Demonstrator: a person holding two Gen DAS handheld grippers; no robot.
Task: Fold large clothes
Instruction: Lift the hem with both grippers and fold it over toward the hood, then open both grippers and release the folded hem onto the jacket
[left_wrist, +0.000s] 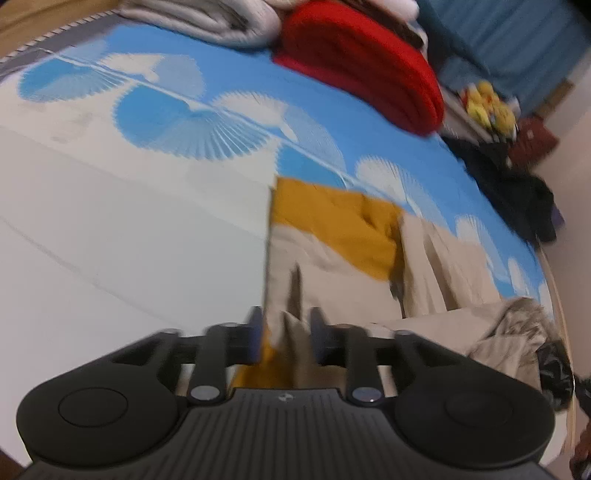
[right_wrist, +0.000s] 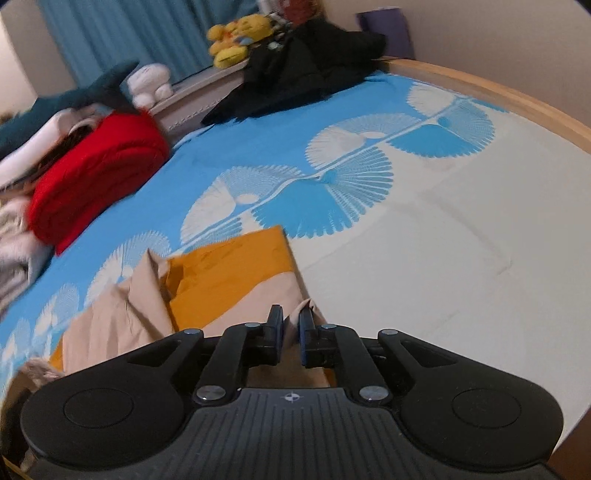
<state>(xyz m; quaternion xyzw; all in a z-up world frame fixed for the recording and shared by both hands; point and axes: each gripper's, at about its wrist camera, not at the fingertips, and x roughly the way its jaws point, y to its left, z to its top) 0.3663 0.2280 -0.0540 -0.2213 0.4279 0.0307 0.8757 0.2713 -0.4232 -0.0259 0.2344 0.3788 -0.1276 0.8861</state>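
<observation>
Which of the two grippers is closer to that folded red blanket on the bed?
Hard to call; neither is near. The left gripper and right gripper both sit at the beige and mustard garment, with the red blanket well beyond across the blue sheet.

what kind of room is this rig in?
Most likely a bedroom. The work surface is a bed with a blue-and-white fan-print sheet and a wooden bed frame; plush toys sit in front of blue curtains, with folded clothes such as a red garment stacked on the bed.
</observation>
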